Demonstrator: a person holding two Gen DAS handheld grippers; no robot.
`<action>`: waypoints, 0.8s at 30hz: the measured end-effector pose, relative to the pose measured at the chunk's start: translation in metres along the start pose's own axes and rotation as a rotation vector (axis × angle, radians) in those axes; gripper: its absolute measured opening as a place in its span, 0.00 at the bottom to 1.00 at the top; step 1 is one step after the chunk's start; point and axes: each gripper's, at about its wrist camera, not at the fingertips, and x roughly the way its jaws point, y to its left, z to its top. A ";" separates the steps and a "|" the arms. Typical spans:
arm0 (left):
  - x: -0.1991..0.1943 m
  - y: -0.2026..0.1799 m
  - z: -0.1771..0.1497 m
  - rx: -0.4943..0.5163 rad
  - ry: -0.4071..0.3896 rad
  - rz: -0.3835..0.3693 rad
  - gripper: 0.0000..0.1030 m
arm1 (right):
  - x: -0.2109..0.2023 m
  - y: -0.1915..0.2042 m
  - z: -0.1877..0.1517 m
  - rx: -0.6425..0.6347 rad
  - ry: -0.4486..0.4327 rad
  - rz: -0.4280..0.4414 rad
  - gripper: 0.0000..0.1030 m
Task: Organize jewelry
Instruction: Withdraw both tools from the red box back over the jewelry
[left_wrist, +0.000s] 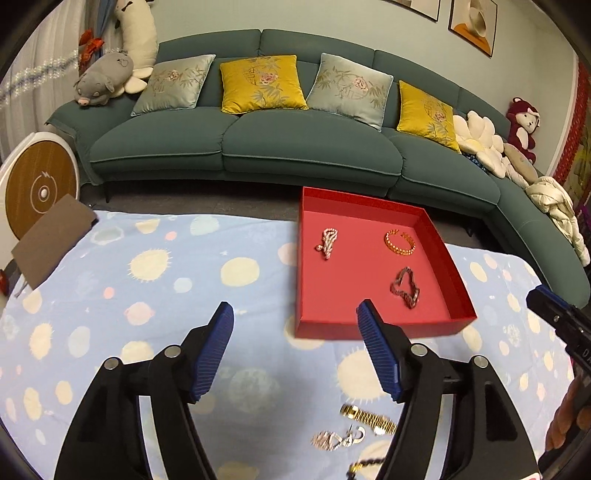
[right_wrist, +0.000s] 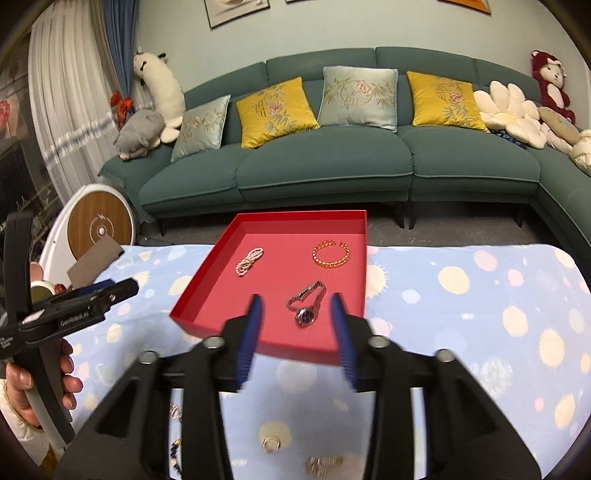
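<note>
A red tray (left_wrist: 373, 326) (right_wrist: 207, 258) sits on the blue patterned cloth. Inside lie a pearl bracelet (left_wrist: 327, 242) (right_wrist: 249, 260), a gold bangle (left_wrist: 399, 242) (right_wrist: 331, 253) and a silver watch (left_wrist: 406, 288) (right_wrist: 307, 303). My left gripper (left_wrist: 295, 314) is open and empty, hovering before the tray's near left corner. My right gripper (right_wrist: 295, 306) is open and empty, its fingers on either side of the watch, above the tray's near edge. Loose on the cloth near me lie a gold watch band (left_wrist: 369, 419), silver pieces (left_wrist: 338, 439) (right_wrist: 323, 463), a ring (right_wrist: 270, 443) and a dark beaded chain (right_wrist: 175, 456).
A green sofa (left_wrist: 295, 147) with cushions and plush toys stands behind the table. A brown card (left_wrist: 51, 240) lies at the cloth's far left corner. A white round device (left_wrist: 37, 184) stands on the floor to the left. The right gripper's tip (left_wrist: 554, 314) shows at the left view's right edge.
</note>
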 end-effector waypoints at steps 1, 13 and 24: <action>-0.008 0.003 -0.009 -0.004 0.001 0.002 0.66 | -0.010 0.000 -0.006 0.005 -0.002 -0.004 0.45; -0.036 0.007 -0.111 -0.088 0.109 0.006 0.66 | -0.070 -0.013 -0.096 0.118 0.077 -0.051 0.51; -0.006 -0.008 -0.128 -0.043 0.160 -0.014 0.66 | -0.036 -0.007 -0.119 0.094 0.144 -0.057 0.51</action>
